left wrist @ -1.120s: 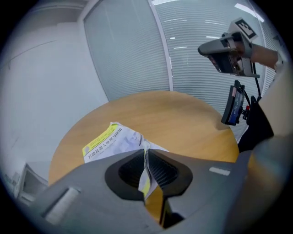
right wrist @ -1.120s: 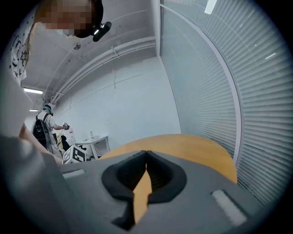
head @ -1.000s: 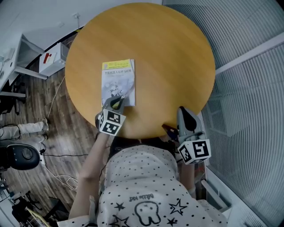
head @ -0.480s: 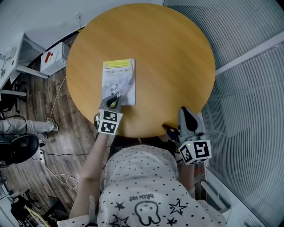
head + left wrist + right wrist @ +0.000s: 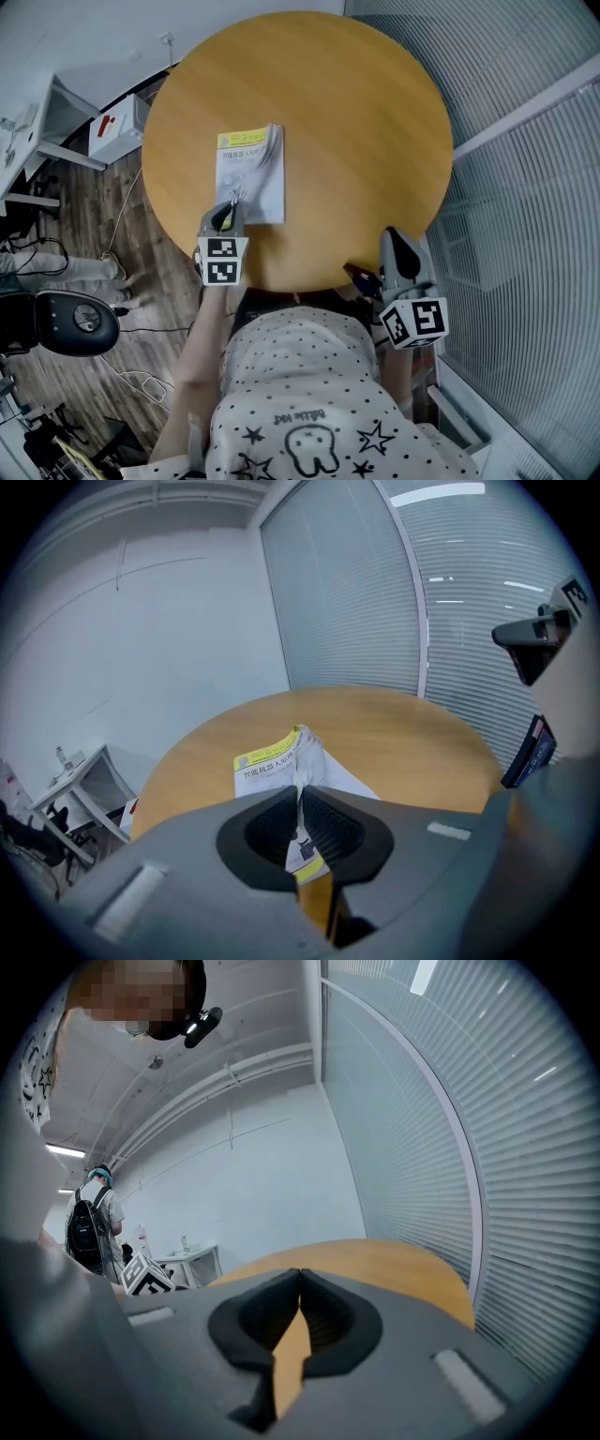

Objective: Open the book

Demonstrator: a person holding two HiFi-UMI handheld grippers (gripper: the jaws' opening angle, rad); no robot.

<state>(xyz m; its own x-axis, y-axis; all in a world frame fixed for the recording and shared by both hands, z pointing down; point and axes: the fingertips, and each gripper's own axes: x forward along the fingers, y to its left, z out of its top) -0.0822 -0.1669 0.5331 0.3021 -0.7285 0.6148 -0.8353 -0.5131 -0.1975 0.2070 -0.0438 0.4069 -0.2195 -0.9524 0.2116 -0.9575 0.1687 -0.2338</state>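
A thin book [image 5: 251, 173] with a yellow-banded white cover lies on the round wooden table [image 5: 356, 122], left of its middle. My left gripper [image 5: 232, 202] is at the book's near edge, shut on the cover's near corner. In the left gripper view the cover [image 5: 298, 761] stands up as a thin sheet pinched between the pads, and the left gripper [image 5: 300, 801] holds it off the pages. My right gripper [image 5: 392, 240] hovers at the table's near right edge. The right gripper view shows the right gripper [image 5: 298, 1279] shut, its pads meeting on nothing.
A white cabinet [image 5: 112, 127] and a black chair [image 5: 66, 323] stand on the wooden floor at the left, with cables. A wall of blinds [image 5: 525, 187] curves round the right. A person with a backpack [image 5: 94, 1222] stands far off. A dark blue tag [image 5: 361, 278] hangs beside the right gripper.
My left gripper has shifted left and risen, rolling as it went. The cover's right edge has come up off the pages. The right gripper has stayed still.
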